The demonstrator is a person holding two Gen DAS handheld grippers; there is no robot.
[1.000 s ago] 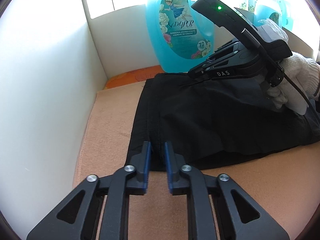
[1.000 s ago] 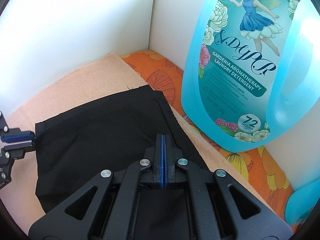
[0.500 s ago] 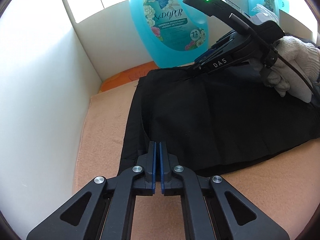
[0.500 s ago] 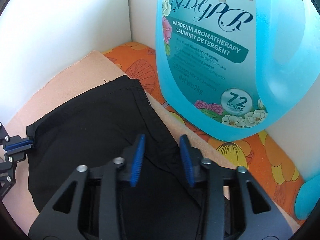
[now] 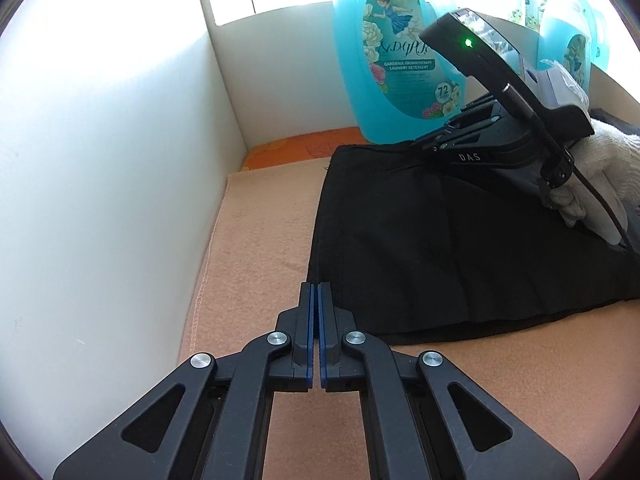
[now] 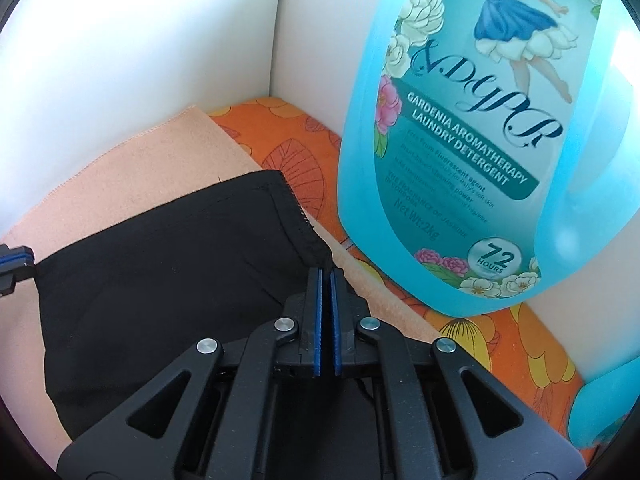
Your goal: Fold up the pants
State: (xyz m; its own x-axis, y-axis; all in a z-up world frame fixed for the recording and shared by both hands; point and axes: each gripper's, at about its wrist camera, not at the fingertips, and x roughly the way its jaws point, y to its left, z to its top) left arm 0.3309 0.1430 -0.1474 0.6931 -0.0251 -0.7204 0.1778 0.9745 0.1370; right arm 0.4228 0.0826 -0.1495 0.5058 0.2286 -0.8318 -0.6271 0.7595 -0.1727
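Black pants (image 5: 440, 248) lie folded on a peach cloth (image 5: 260, 232); they also show in the right wrist view (image 6: 160, 280). My left gripper (image 5: 314, 292) is shut at the near left corner of the pants, and fabric looks pinched between its tips. It shows at the left edge of the right wrist view (image 6: 14, 262). My right gripper (image 6: 326, 276) is shut on the far hem of the pants, beside the detergent bottle. Its body (image 5: 500, 140) and a gloved hand (image 5: 600, 168) show in the left wrist view.
A big blue detergent bottle (image 6: 480, 140) stands on an orange flowered cloth (image 6: 500, 340), close right of my right gripper; it also shows in the left wrist view (image 5: 400, 60). White walls (image 5: 120, 160) close off the left and back. A second blue bottle (image 5: 576, 52) stands further right.
My right gripper opened, then shut on the far hem of the pants. My left gripper shut on the near corner and stays shut. The pants edge shifted a little.
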